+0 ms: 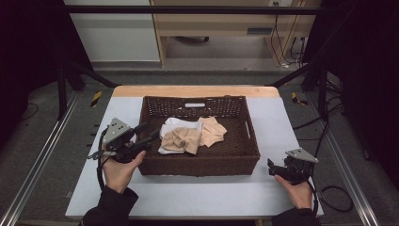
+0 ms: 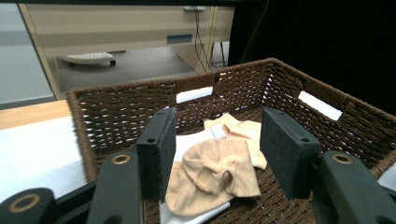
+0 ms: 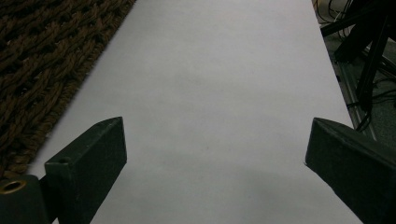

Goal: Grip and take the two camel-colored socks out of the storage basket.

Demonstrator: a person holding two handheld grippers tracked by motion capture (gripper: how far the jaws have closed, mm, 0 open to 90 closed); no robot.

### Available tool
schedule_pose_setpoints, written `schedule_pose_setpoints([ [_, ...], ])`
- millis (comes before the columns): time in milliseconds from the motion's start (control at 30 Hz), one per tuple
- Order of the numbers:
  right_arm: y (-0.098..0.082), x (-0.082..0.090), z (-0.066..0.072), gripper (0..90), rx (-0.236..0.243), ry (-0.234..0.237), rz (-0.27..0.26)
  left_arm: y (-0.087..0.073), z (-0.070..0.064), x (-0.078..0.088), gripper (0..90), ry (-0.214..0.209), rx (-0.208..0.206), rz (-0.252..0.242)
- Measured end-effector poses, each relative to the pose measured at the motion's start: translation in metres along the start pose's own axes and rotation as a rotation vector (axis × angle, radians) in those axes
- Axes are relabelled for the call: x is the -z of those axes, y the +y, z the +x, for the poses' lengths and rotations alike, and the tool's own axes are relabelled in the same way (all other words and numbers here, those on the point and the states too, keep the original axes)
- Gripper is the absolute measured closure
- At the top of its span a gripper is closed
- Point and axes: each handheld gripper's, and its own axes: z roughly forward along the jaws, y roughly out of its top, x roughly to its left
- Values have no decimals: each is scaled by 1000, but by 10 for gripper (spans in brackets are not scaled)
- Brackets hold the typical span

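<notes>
A dark brown woven basket stands in the middle of the white table. Inside it lie a crumpled tan cloth, a peach cloth and a white cloth. My left gripper hovers at the basket's left rim, pointing in toward the clothes. In the left gripper view its jaws stand open with nothing gripped; the tan cloth lies beyond them on the basket floor. My right gripper rests to the right of the basket, open over bare table.
The white table cover has free room in front of and beside the basket. A wooden strip marks the far edge. Black frame legs and cables stand around the table; a wooden cabinet is behind.
</notes>
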Motion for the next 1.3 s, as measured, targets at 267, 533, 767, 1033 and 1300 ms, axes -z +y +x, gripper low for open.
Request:
schedule_pose_setpoints([
  [267,0,0,0,53,-1,2,-1,8,-4,-27,472,-23,14,23],
  [533,0,0,0,54,-1,1,2,15,-8,-51,470,-13,-9,44],
  [767,0,-1,-1,53,0,2,-1,17,-5,-71,466,3,-21,60],
  [1033,0,-1,-1,53,-3,1,5,12,2,-96,474,17,-31,88],
  [1300,0,-3,-1,54,2,3,9,3,5,-117,487,36,-53,124],
])
